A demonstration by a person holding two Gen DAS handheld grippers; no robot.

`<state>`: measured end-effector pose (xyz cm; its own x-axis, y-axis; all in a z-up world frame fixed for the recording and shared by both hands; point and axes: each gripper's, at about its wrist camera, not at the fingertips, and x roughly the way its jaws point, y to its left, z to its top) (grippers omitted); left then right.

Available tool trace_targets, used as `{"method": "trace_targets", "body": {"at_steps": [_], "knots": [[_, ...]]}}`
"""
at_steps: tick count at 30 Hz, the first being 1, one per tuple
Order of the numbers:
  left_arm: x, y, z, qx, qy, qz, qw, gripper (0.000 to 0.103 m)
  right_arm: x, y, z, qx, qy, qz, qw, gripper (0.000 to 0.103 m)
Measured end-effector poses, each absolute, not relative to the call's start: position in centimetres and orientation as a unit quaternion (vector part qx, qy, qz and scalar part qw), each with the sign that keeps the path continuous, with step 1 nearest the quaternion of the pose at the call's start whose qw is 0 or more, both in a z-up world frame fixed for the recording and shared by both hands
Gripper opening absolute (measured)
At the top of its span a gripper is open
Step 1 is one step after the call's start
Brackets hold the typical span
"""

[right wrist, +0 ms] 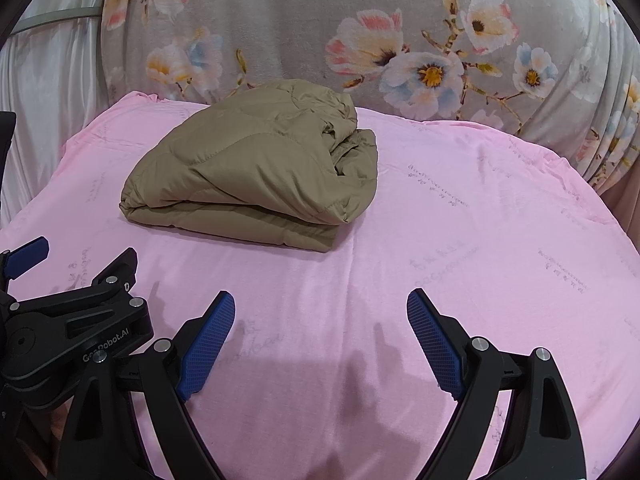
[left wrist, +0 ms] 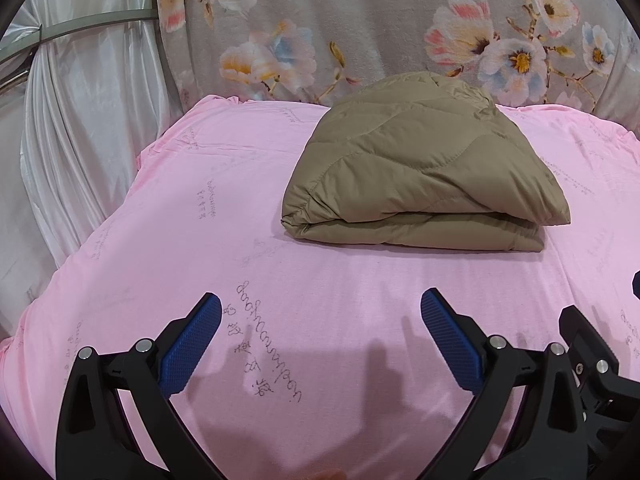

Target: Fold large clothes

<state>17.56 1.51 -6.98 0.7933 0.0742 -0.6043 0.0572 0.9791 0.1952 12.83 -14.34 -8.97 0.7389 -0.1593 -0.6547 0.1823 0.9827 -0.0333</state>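
A tan quilted puffer jacket (left wrist: 420, 168) lies folded into a thick bundle on the pink sheet (left wrist: 224, 208), toward the back. It also shows in the right wrist view (right wrist: 256, 172), left of centre. My left gripper (left wrist: 320, 308) is open and empty, held over the sheet in front of the jacket, well short of it. My right gripper (right wrist: 320, 308) is open and empty too, near the front edge. The left gripper's body (right wrist: 72, 328) shows at the left of the right wrist view, close beside the right one.
A grey floral blanket (left wrist: 360, 28) hangs behind the pink surface. A white curtain (left wrist: 80, 128) with a metal rail hangs at the left. The pink sheet (right wrist: 480, 240) carries faint printed writing and drops off at its rounded edges.
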Motion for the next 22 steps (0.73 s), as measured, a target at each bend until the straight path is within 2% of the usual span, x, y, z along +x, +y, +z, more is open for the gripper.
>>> {"method": "trace_targets", "body": {"at_steps": [22], "knots": [[17.47,1.94,-6.84,0.103,0.321,0.006,0.941,0.093,12.74,-14.22,-8.95,0.011,0.349,-0.094,0.932,0.086]]}}
